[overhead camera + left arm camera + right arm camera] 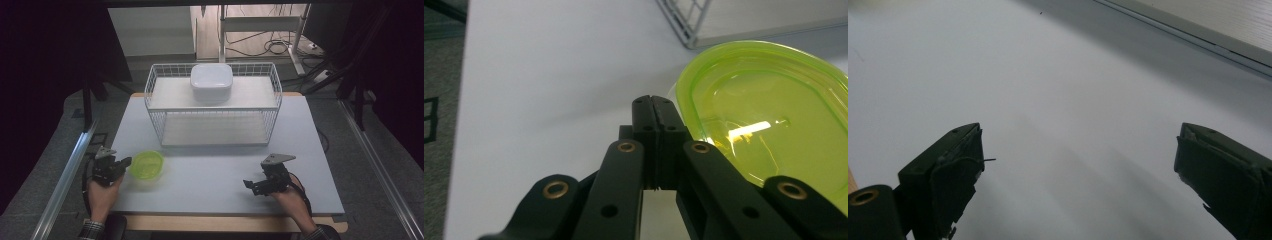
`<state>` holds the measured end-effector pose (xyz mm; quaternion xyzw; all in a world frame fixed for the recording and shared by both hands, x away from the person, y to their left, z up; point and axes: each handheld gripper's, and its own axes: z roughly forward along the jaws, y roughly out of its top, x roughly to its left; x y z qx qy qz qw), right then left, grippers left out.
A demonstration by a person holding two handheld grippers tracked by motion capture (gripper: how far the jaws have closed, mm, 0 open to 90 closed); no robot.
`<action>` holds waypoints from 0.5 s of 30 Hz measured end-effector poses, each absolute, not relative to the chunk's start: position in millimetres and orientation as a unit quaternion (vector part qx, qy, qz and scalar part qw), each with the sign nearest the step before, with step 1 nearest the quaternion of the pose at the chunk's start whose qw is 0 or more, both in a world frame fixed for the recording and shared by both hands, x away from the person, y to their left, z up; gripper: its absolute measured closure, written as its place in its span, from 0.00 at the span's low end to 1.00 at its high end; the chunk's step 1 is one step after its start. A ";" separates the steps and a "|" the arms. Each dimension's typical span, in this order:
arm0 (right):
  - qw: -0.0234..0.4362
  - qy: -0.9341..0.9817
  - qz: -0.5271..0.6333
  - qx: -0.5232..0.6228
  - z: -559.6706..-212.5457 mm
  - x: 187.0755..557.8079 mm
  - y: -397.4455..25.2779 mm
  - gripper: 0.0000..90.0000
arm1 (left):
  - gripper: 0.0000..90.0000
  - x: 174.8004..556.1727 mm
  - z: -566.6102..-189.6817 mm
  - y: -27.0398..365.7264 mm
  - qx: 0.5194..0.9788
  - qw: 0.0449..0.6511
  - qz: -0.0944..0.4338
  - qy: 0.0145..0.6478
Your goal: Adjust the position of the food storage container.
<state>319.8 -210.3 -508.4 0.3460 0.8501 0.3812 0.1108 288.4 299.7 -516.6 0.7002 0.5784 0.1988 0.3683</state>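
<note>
Resting beside the translucent lime-green plastic bowl (146,165) at the pale worktop's (210,185) near-left, the left claw (122,164) is clenched empty; a nudge could skid it. Right claw (253,185) gapes.

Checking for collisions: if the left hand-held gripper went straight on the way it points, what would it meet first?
Probably the green lid: the left hand-held gripper, jaws shut, sits right at its near rim. Whether it already touches is unclear.

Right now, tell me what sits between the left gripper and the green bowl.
Nothing visible does. The left gripper, jaws shut, sits right at the near rim of the green bowl on the bare table. Whether they touch is unclear.
</note>
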 end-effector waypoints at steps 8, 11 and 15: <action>0.111 0.852 0.378 0.345 -508.9 320.1 -209.9 0.07 | 1.00 289.9 -515.6 275.7 0.716 0.380 0.183 0.556; 0.112 0.853 0.376 0.345 -509.4 320.1 -209.5 0.07 | 1.00 289.8 -515.1 263.2 0.726 0.390 0.172 0.539; 0.114 0.854 0.374 0.344 -509.5 320.0 -209.6 0.07 | 1.00 289.7 -513.6 263.1 0.725 0.393 0.174 0.538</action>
